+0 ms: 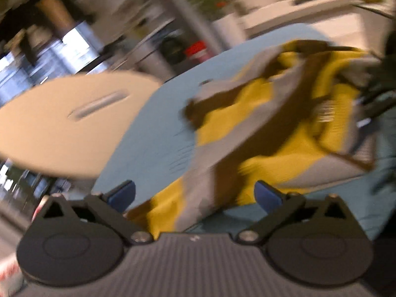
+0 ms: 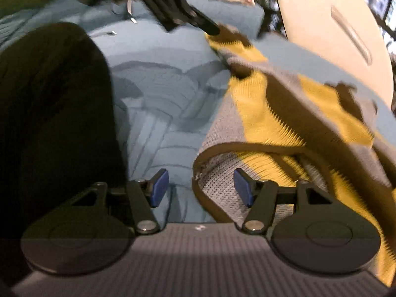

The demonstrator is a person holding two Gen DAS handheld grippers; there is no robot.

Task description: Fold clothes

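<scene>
A knitted garment (image 1: 267, 128) in yellow, grey and brown lies rumpled on a blue padded surface (image 1: 168, 123). My left gripper (image 1: 195, 195) hovers over its near end with the blue pads (image 1: 123, 193) far apart and only cloth below them. In the right wrist view the same garment (image 2: 267, 113) spreads to the right. My right gripper (image 2: 201, 188) is open, with the garment's curled brown-edged rim (image 2: 205, 156) lying between its pads and neither pad pressing on it. The left gripper (image 2: 195, 19) shows at the top, at the garment's far corner.
A round beige table (image 1: 74, 123) stands beyond the blue surface (image 2: 158, 94) and appears again as the beige table (image 2: 334, 37). A person's dark-clothed limb (image 2: 49, 123) fills the left of the right wrist view. A blurred dark shape (image 1: 381, 91) sits at the garment's right end.
</scene>
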